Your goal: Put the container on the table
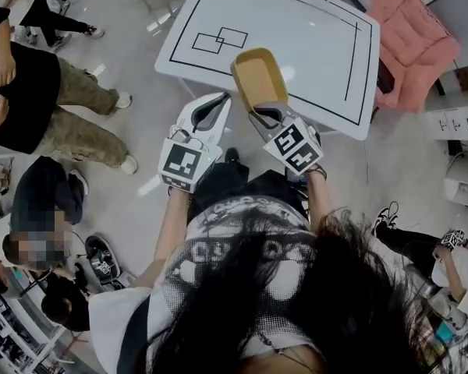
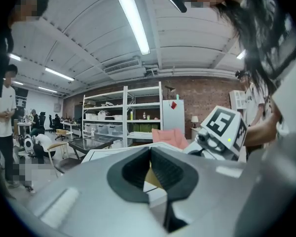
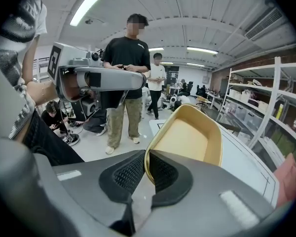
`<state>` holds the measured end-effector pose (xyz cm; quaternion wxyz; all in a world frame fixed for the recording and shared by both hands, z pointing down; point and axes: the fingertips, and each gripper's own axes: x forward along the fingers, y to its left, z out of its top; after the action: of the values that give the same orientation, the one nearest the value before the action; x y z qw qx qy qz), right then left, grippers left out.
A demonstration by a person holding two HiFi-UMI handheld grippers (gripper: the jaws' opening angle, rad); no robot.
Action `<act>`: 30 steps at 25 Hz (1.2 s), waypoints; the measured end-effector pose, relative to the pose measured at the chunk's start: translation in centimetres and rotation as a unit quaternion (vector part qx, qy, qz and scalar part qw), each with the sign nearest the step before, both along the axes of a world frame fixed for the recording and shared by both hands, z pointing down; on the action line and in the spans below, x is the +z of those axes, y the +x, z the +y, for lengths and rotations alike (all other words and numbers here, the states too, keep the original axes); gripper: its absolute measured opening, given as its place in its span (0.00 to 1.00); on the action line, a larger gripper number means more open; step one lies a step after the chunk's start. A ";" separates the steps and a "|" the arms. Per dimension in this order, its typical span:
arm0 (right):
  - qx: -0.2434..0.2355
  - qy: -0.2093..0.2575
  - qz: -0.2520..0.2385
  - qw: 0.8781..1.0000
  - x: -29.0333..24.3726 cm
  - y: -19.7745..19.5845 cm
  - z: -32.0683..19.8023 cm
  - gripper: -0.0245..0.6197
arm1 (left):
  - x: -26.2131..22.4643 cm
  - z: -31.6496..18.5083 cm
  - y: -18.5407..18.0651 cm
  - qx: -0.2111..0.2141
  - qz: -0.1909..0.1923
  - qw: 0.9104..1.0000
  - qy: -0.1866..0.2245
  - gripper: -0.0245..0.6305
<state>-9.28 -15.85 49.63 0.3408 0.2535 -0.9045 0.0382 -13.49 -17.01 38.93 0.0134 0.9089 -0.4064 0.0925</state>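
The right tongs pinch the near rim of the shallow mustard-yellow plastic container, which juts ahead of them above the near edge of the white surface, while the left tongs, closed and empty, hover just beside.

Inspector: What class of site is this?

Technician: A shared laboratory-workshop of industrial build. Reference items: a bare brick wall, an exposed ceiling with a strip light, and a ceiling-hung air unit.

Inspector: What indicates test work rather than office work?

Technician: The white worktop is marked with black boundary lines and two small rectangles. Open white shelving carries storage bins and bottles. Further racks show in the right gripper view.

Inspector: Occupancy?

Technician: Several people share the polished grey floor. There is a standing person, and a crouching person beside equipment and cables laid on it.
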 end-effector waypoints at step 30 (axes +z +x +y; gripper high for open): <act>0.066 -0.018 0.082 0.994 4.9 6.6 -19.7 0.08 | 2.1 -16.0 2.7 0.059 0.002 0.998 -0.013 0.04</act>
<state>-2.65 -35.51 54.51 0.4150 0.3086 -0.8541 0.0556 -10.75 -32.98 41.07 0.0204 0.9313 -0.3507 0.0962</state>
